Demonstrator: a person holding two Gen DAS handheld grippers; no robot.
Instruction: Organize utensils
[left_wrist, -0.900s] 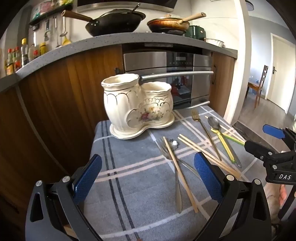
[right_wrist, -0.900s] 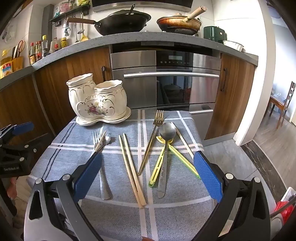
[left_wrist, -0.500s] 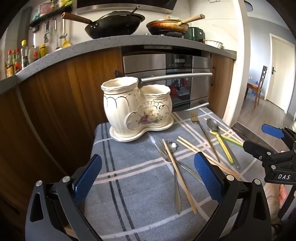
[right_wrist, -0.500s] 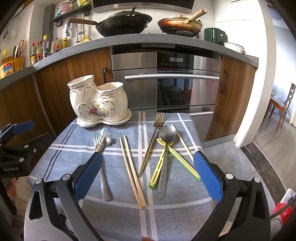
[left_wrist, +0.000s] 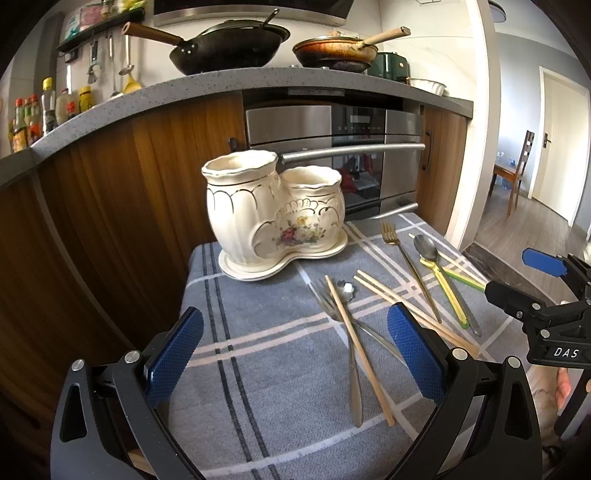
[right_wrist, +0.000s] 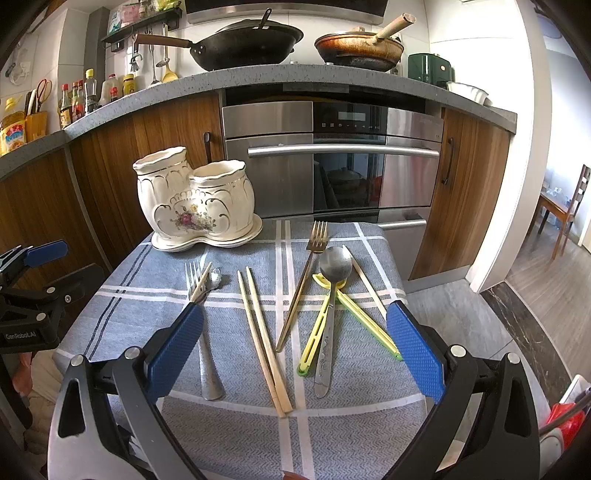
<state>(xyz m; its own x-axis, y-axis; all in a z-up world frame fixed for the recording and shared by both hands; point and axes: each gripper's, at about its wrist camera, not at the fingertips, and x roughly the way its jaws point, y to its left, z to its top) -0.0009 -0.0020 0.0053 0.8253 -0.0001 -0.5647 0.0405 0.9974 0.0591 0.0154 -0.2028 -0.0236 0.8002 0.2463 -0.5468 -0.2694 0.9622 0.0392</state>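
Plainly, both blue-padded black grippers, left and right, hang with jaws spread wide and empty above the grey plaid cloth; forks, spoons and wooden chopsticks lie scattered on it, near the cream floral ceramic twin-pot holder at the rear left.

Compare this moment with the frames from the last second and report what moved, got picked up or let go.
Nothing was gripped or released. Left gripper and right gripper stay wide open and empty above the plaid cloth, barely drifting. The utensils and the ceramic holder lie as before.
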